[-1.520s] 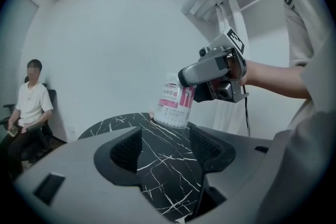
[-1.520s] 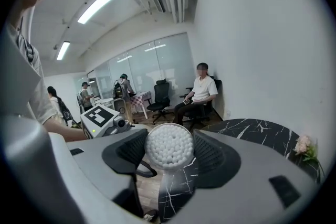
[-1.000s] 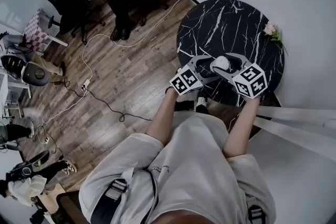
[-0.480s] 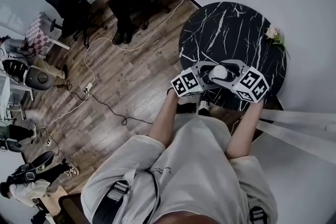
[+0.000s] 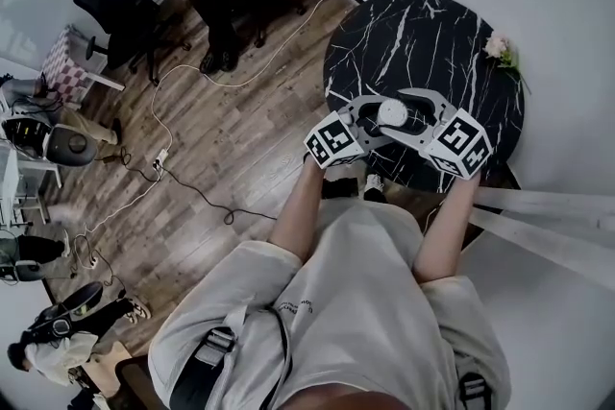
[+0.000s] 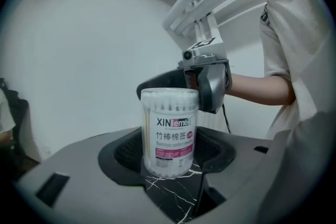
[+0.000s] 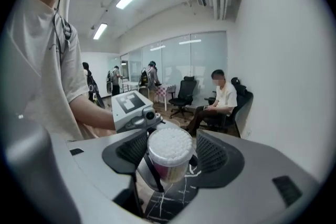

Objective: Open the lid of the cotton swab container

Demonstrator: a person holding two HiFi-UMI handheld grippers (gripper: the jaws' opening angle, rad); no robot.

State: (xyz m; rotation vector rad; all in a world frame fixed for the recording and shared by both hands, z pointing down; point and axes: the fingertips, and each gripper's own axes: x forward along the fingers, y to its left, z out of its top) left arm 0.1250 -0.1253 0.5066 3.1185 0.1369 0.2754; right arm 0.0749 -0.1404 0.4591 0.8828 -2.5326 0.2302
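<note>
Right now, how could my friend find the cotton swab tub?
Find the round black marble table. At its near edge, between the left hand-held gripper and right hand-held gripper, is a clear plastic cylinder. It alone is see-through, packed with white cotton swabs, wearing a pink-and-white label.

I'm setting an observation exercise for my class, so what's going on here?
A person holds a hand-held gripper in each hand at a marble table. The left hand-held gripper has just been closing its jaws on the body of the cotton swab container and seems to grip it. The right hand-held gripper brackets the top, jaws apart. The lid looks still on.
</note>
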